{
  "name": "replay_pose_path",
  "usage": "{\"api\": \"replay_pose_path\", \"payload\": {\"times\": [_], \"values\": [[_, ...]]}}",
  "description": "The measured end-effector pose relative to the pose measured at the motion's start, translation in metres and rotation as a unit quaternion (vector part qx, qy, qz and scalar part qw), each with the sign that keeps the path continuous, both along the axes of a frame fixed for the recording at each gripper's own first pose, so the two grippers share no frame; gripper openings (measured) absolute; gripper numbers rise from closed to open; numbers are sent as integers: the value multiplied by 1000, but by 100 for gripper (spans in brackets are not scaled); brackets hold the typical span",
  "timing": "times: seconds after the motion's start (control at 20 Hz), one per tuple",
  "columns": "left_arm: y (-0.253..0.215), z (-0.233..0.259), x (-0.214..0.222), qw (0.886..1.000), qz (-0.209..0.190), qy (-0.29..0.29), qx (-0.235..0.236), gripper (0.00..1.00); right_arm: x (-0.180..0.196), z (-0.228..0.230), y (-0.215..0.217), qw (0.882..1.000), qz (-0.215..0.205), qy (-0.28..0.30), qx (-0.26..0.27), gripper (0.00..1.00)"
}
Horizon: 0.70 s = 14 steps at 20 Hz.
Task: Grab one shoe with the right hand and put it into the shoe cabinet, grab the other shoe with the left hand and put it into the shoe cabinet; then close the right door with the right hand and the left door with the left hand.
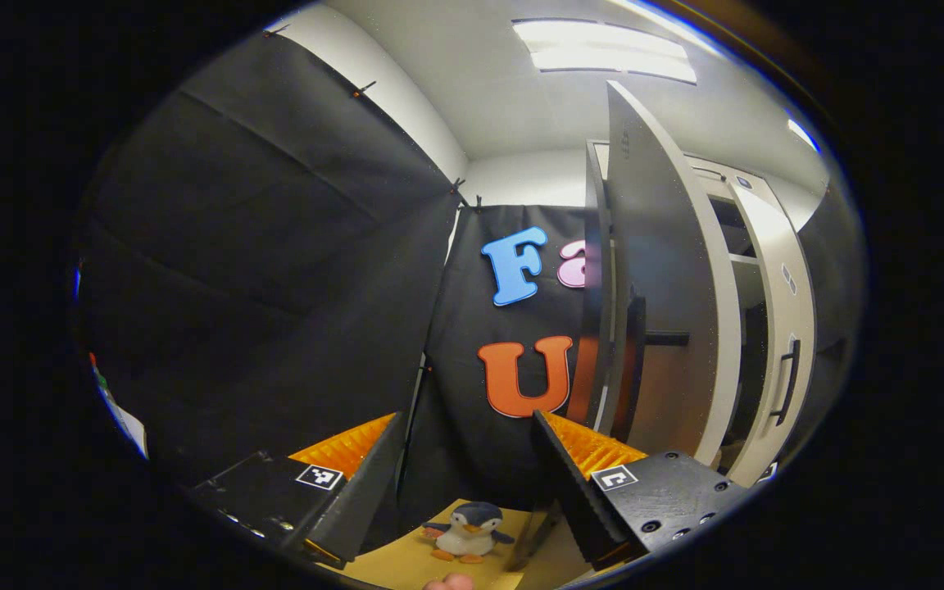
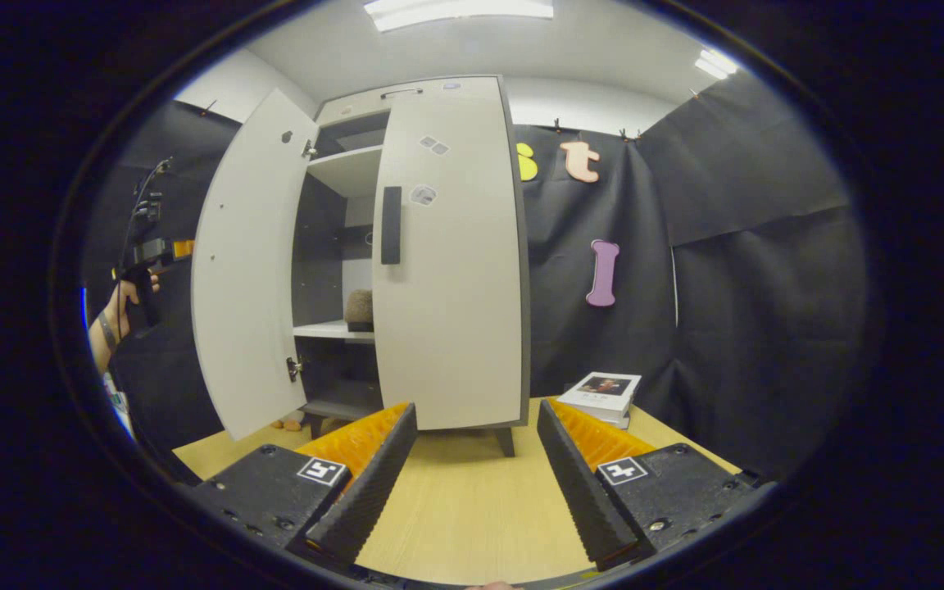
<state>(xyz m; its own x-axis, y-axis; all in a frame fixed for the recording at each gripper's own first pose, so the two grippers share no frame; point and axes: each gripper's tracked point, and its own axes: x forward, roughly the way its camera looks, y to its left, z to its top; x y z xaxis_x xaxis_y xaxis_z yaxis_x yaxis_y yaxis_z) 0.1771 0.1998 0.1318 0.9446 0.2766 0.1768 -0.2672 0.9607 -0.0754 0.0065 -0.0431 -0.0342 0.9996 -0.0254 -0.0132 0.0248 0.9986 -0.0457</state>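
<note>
From where I stand, the left gripper (image 2: 148,250) is at about nine o'clock in the right gripper view, held by a hand (image 2: 115,315) beside the outer face of the left door (image 2: 247,270). In its own view the left gripper (image 1: 460,483) has its fingers spread apart and nothing between them. The left door (image 1: 669,279) rises at two o'clock there, seen nearly edge-on, and the right door (image 1: 787,328) with its dark handle is beyond it.

The right door (image 2: 451,254) looks almost closed, while the left one stands wide open. In the gap I see a dark, fuzzy thing on the middle shelf (image 2: 333,330), probably a shoe (image 2: 360,307); the second shoe I cannot find.

The right gripper (image 2: 472,475) waits low over the wooden table (image 2: 464,508), also spread wide and empty.

I judge that closing the left door is the remaining step. The risk: a push at the door's outer edge may slip off, or swing it too fast so it bounces back or shakes the shoe cabinet (image 2: 406,90).

A toy penguin (image 1: 468,531) sits at six o'clock under the left gripper, clear of the door's path I think. A book (image 2: 603,393) lies at four o'clock from the cabinet, out of the way.
</note>
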Motion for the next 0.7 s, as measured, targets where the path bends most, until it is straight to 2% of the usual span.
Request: {"api": "replay_pose_path", "payload": {"times": [0.05,0.1,0.15,0.2,0.25,0.7], "values": [[0,1,0,1000,-7,5,-1,99,1,2,0,1000,-1,-3,2,96],[-3,1,0,1000,-15,8,-3,94,1,3,0,1000,-3,-5,3,96],[-12,1,1,1000,-26,9,-5,94,1,5,1,1000,-4,-8,3,96],[-26,1,3,999,-40,8,-6,99,1,8,1,1000,-5,-12,2,96],[-39,2,7,998,-55,5,-5,94,1,10,2,1000,-6,-15,1,97],[-118,4,25,991,-131,-5,18,94,-6,16,-12,999,-32,-16,-3,96]]}}
